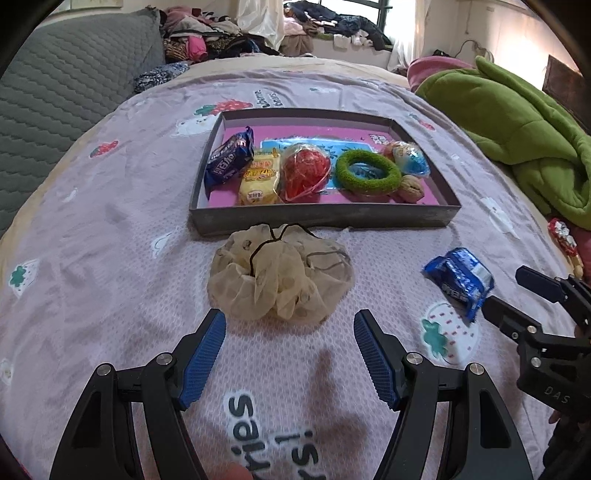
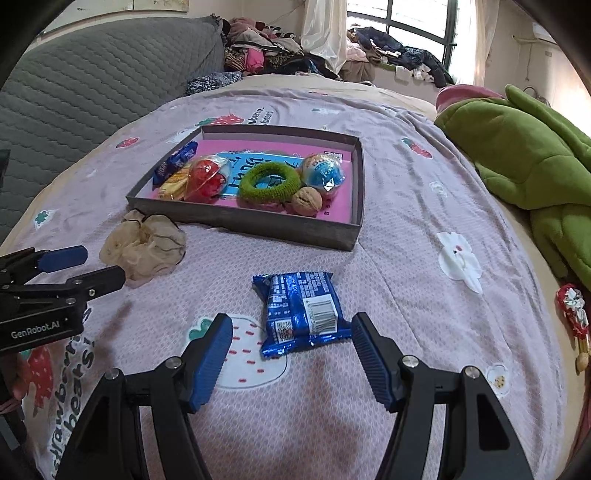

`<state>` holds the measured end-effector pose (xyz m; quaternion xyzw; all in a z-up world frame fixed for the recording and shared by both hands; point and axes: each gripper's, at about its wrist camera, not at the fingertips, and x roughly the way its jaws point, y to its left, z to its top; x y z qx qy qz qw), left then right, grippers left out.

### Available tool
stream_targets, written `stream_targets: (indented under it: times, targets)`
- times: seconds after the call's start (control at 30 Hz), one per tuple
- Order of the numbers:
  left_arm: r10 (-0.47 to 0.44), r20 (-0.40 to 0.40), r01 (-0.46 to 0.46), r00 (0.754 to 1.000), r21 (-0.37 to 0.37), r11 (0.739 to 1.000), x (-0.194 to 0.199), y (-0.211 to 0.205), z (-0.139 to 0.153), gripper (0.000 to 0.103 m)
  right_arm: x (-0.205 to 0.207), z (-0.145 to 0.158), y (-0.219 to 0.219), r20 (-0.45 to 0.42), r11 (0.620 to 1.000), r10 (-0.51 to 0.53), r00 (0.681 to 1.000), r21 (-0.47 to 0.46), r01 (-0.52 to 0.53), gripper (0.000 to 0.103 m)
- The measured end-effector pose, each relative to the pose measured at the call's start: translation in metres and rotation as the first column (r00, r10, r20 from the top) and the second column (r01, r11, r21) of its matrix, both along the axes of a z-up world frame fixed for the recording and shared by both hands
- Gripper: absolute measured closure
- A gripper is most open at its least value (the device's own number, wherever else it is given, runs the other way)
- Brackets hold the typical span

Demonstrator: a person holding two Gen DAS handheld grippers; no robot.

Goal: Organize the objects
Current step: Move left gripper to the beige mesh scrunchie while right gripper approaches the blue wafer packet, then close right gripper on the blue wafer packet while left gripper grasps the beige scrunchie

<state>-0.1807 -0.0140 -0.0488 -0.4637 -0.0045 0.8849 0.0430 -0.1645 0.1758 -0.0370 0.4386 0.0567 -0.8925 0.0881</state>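
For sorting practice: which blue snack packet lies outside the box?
The blue packet before the right gripper, barcode up; the other blue packet sits inside the box.

You're over a bed (image 1: 110, 206) w/ a lilac sheet printed w/ strawberries & bears. Grey quilted headboard (image 1: 55, 81) sits far left. A green fleece blanket (image 2: 528, 155) is bunched at the right edge. Clothes pile (image 2: 266, 48) heaps behind the bed, more on the sill. Window (image 2: 417, 22) at back, white curtains, daylight coming in. Walls pale.

Beige scrunchie (image 1: 280, 275), blue packet (image 2: 303, 314) outside tray (image 1: 321, 218).
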Motion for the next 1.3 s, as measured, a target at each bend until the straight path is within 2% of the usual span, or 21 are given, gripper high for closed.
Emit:
stream_targets:
  times: [0.23,0.6,0.73,0.93,1.0,1.03,1.1,1.17,1.23,1.3]
  targets:
    - [0.008,-0.004,-0.008,1.0,0.007,1.0,-0.024,-0.001,-0.014,0.03,-0.017,-0.017,-0.001,0.022,1.0,-0.003,1.0,0.007,0.003,0.037]
    - [0.015,0.035,-0.015,0.999,-0.001,1.0,-0.053,-0.002,-0.038,0.03,-0.04,-0.042,0.003,0.054,1.0,-0.014,0.998,0.007,0.014,0.037]
    - [0.02,0.059,-0.021,0.998,0.011,1.0,-0.061,-0.005,-0.047,0.03,-0.044,-0.048,0.003,0.061,1.0,0.0,0.998,-0.001,0.0,0.047]
    - [0.014,0.058,-0.015,0.998,0.004,1.0,-0.069,-0.003,-0.052,0.028,-0.044,-0.047,-0.001,0.048,1.0,0.0,0.999,-0.009,0.0,0.049]
    - [0.01,0.053,-0.011,0.999,0.01,1.0,-0.068,-0.003,-0.052,0.031,-0.045,-0.046,-0.002,0.048,1.0,0.004,0.999,-0.013,-0.003,0.049]
    - [0.007,0.049,-0.008,0.999,0.015,1.0,-0.068,-0.003,-0.052,0.034,-0.044,-0.046,-0.003,0.048,1.0,0.008,0.999,-0.015,-0.008,0.049]
    - [0.001,0.044,-0.002,0.999,0.025,1.0,-0.066,-0.003,-0.051,0.046,-0.043,-0.044,-0.005,0.046,0.999,0.019,0.999,-0.029,-0.017,0.049]
    - [0.0,0.039,-0.001,0.999,0.032,0.999,-0.064,-0.003,-0.049,0.069,-0.042,-0.043,-0.007,0.049,0.999,0.028,0.998,-0.047,-0.026,0.049]
    - [-0.004,0.038,0.003,0.999,0.031,1.0,-0.061,-0.002,-0.047,0.083,-0.041,-0.042,-0.009,0.051,0.998,0.033,0.998,-0.057,-0.03,0.049]
    - [-0.008,0.031,0.008,0.999,0.027,1.0,-0.057,-0.001,-0.044,0.087,-0.039,-0.041,-0.01,0.054,0.997,0.034,0.998,-0.074,-0.03,0.049]
